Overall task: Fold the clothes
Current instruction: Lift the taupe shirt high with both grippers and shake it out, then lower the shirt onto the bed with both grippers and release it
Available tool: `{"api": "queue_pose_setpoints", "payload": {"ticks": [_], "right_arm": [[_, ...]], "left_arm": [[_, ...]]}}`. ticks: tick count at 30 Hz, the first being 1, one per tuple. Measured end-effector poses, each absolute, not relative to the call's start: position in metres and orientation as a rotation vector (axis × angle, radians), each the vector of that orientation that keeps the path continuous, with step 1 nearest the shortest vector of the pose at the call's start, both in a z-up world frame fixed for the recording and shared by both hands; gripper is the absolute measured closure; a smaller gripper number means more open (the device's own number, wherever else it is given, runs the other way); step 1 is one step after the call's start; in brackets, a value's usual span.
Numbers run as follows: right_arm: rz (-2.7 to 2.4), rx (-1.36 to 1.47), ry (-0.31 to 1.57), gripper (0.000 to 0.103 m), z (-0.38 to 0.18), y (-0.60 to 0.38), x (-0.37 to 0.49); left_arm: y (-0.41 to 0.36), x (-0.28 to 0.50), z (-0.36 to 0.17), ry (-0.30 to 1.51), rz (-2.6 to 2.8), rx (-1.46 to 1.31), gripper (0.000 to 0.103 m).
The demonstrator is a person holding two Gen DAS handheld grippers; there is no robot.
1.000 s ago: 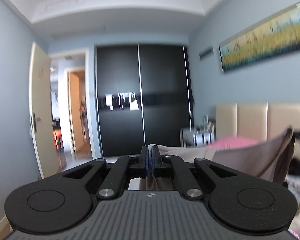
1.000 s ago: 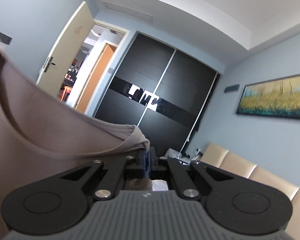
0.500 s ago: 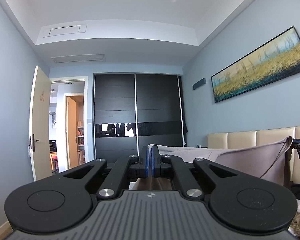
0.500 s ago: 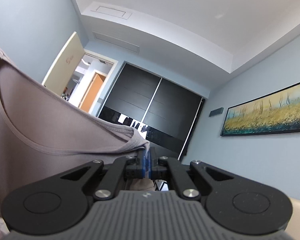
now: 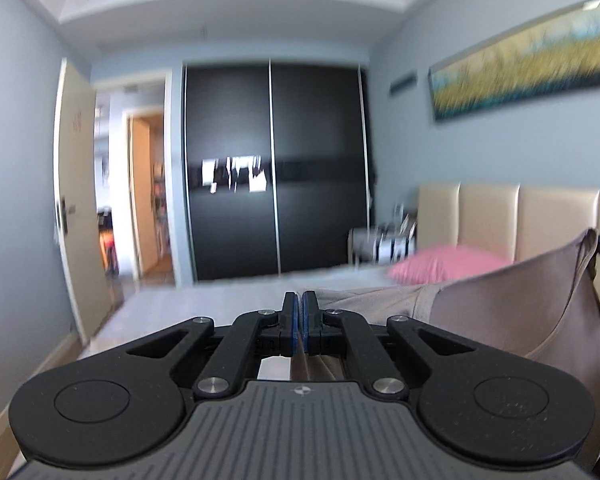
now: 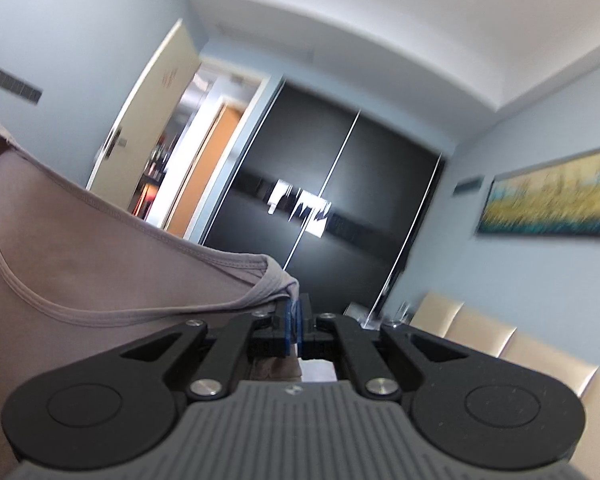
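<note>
A taupe shirt (image 5: 512, 312) hangs stretched in the air between my two grippers. My left gripper (image 5: 300, 312) is shut on one shoulder edge of it; the cloth runs off to the right toward the other gripper at the frame's edge. My right gripper (image 6: 294, 316) is shut on the other shoulder, and the shirt (image 6: 80, 264) with its stitched neckline spreads to the left. The lower part of the shirt is hidden below both grippers.
A bed with a pink pillow (image 5: 444, 268) and a beige padded headboard (image 5: 500, 216) lies to the right. A black sliding wardrobe (image 5: 272, 168) stands ahead. An open door (image 5: 76, 200) is on the left. A long painting (image 5: 528, 56) hangs on the blue wall.
Both grippers have tipped back down after pointing higher half a second ago, so the bed and pillow show again in the left view. Both stay shut on the shirt.
</note>
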State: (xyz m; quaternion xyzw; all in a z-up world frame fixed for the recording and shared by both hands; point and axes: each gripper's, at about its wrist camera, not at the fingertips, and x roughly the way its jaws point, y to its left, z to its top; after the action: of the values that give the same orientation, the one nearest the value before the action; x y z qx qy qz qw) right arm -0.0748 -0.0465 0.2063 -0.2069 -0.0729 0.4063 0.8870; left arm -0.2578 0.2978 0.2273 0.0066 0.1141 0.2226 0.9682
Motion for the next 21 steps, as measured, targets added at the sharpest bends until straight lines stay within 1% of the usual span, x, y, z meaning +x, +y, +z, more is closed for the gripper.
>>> {"api": "queue_pose_setpoints", "payload": {"ticks": [13, 21], "right_arm": [[0.861, -0.621, 0.174, 0.100, 0.079, 0.097, 0.052], [0.900, -0.686, 0.400, 0.100, -0.018, 0.172, 0.120]], "left_arm": [[0.385, -0.102, 0.095, 0.571, 0.547, 0.054, 0.102], [0.427, -0.029, -0.005, 0.798, 0.558, 0.026, 0.102]]}}
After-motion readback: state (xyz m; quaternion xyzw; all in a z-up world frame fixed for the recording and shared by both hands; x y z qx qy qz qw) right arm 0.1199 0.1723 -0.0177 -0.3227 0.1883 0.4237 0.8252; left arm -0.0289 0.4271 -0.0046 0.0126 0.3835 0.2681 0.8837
